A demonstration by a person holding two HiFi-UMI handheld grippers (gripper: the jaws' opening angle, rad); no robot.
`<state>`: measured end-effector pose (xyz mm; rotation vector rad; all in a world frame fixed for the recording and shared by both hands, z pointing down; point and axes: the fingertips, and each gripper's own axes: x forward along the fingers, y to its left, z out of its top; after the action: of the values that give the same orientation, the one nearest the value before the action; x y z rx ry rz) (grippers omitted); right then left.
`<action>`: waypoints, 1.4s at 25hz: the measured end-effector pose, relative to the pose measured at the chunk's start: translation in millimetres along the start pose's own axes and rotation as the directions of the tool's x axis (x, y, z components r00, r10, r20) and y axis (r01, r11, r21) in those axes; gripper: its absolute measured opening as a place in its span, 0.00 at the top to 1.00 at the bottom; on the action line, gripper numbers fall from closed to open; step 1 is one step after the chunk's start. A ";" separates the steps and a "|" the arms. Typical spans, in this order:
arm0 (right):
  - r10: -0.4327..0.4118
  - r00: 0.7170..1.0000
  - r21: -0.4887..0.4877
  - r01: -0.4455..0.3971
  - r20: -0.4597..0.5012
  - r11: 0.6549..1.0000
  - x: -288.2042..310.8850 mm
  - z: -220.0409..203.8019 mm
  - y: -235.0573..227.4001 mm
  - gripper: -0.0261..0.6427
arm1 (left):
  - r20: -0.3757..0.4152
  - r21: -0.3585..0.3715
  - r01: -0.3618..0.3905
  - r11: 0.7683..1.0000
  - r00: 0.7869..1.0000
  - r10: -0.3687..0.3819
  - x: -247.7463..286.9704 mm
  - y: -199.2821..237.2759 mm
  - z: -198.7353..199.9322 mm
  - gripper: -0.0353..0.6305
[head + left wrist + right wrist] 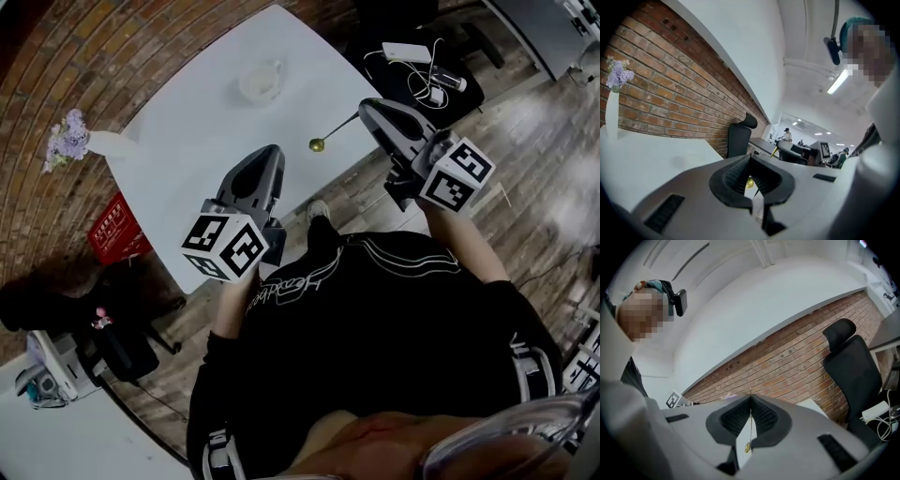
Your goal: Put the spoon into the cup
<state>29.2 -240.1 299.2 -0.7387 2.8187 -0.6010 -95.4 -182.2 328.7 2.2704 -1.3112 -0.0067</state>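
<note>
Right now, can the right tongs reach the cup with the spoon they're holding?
Probably yes. The right tongs grip the spoon by its handle, the cup stands open-topped with bare table between, and the left tongs sit off to the side.

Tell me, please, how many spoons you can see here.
1. The gold spoon is clamped by its handle in the right tongs, its bowl out over the white table. Another could lie hidden inside the cup.

Two grippers (pixel 270 155) (pixel 367 108), one spoon (pixel 336 131), one cup (pixel 261 82), one table (pixel 206 131) and what appears to be one vase of flowers (pixel 111 143) are counted.
</note>
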 end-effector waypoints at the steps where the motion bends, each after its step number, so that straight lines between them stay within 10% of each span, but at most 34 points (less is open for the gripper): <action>1: -0.003 1.000 -0.002 0.003 -0.001 1.000 11.0 1.5 -4.5 0.96 | -0.006 -0.006 -0.003 1.000 1.000 0.003 4.0 11.1 3.5 0.94; 35: -0.040 0.992 -0.044 0.035 -0.119 0.998 212.3 -38.9 -113.7 0.96 | -0.112 -0.150 -0.121 0.981 0.988 0.105 67.4 193.4 7.1 0.94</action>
<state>-114.9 -423.8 370.2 -0.7901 2.9414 -0.6132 -217.4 -317.4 422.6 2.0355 -1.3349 0.0457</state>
